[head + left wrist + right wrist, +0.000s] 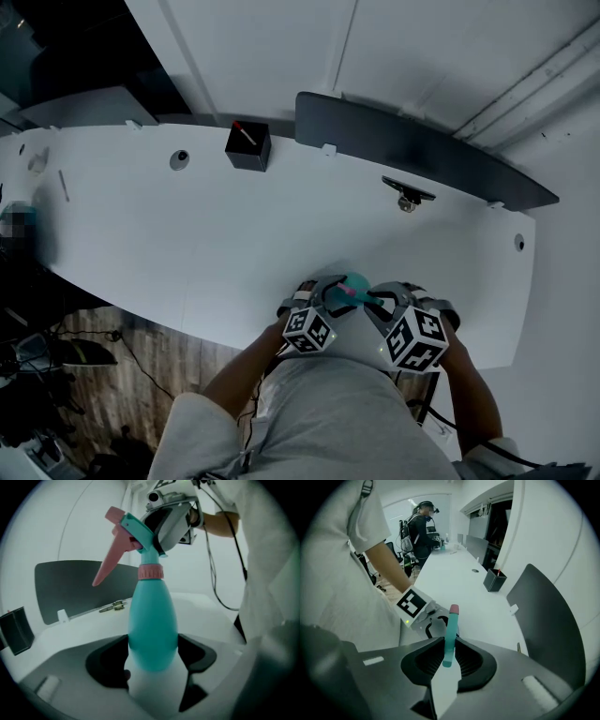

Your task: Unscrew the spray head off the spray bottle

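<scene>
The left gripper (153, 651) clasped the smooth, tapered teal spray bottle (152, 616); the right gripper's (449, 654) ribbed pads (467, 660) pinched its flat spray head (451, 630).

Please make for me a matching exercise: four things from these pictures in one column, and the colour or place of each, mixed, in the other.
Things:
1 spray bottle body
2 trigger
3 spray head
4 black box

Colour or place:
a pink
b between the right gripper's jaws
c on the far side of the table
d between the left gripper's jaws

Pairs: 1-d, 2-a, 3-b, 4-c
</scene>
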